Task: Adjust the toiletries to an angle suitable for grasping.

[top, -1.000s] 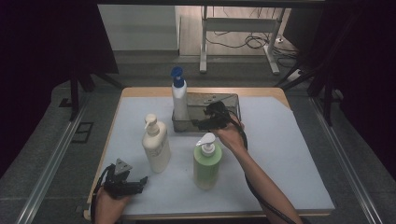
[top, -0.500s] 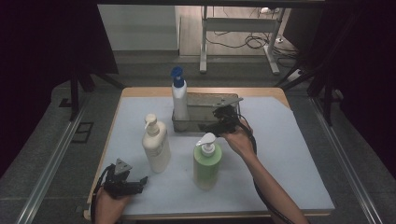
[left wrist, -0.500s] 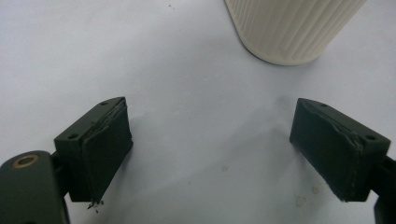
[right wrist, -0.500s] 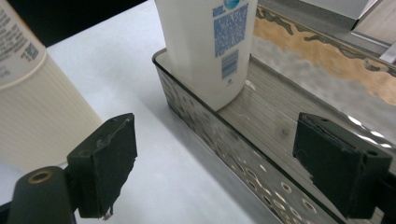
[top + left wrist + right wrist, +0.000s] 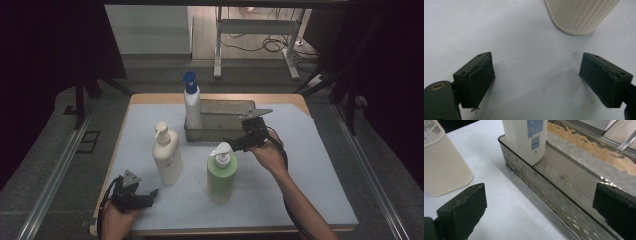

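The white bottle with the blue pump top (image 5: pixel 192 107) is standing upright in the left end of the shallow metal tray (image 5: pixel 227 131), at about twelve o'clock on the white-covered surface (image 5: pixel 310 170), and it is looking settled there. Your right tongs (image 5: pixel 238 144) are hanging just off the tray's near wall at its four o'clock, empty; their jaws have just been opening and are now spread wide with nothing between them.

You are probably going for the next bottle, so keep the jaws spread as you are clearing the tray wall, and avoid clipping it. The green pump bottle (image 5: pixel 221 172) is standing just beside that hand, at six o'clock from the tray; approach its body low and square rather than at the pump head, since a tall bottle is likely to tip.

The cream ribbed pump bottle (image 5: pixel 167 155) is standing at eight o'clock from the tray. Your left tongs (image 5: pixel 146 199) are resting low near the surface's front edge, open wide and holding nothing, pointing toward that bottle's base (image 5: pixel 580 15).
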Demonstrator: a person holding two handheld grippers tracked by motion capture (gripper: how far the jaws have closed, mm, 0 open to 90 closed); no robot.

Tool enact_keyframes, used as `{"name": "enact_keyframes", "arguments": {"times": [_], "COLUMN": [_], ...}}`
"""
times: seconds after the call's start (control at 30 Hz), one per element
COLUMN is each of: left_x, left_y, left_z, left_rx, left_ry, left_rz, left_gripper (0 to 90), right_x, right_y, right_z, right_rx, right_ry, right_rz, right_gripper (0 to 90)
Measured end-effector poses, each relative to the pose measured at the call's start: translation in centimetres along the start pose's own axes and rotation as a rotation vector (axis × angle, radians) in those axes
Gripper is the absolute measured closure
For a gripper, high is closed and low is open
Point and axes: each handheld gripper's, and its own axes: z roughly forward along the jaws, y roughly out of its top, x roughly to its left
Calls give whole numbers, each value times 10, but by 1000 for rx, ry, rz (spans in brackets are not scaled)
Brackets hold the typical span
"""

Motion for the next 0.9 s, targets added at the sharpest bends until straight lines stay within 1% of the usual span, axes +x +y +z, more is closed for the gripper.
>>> {"name": "enact_keyframes", "arguments": {"times": [0.07, 0.17, 0.33, 0.47, 0.67, 0.9], "left_x": [0, 0, 0, 0, 0, 0], "left_y": [0, 0, 0, 0, 0, 0], "left_z": [0, 0, 0, 0, 0, 0], "left_rx": [-1, 1, 2, 2, 2, 2], "left_ry": [1, 0, -1, 0, 0, 0], "left_rz": [0, 0, 0, 0, 0, 0], "left_gripper": [122, 122, 122, 122, 122, 122], "right_x": [-1, -1, 3, 6, 10, 16], "right_y": [-2, -6, -13, -21, -36, -55], "right_z": [-6, -14, -25, -31, -39, -47], "right_rx": [-1, 6, 20, 33, 37, 43], "right_ry": [-3, 15, 19, 17, 3, 14], "right_rz": [3, 14, -9, -18, -10, 8], "right_gripper": [0, 0, 0, 0, 0, 0]}}
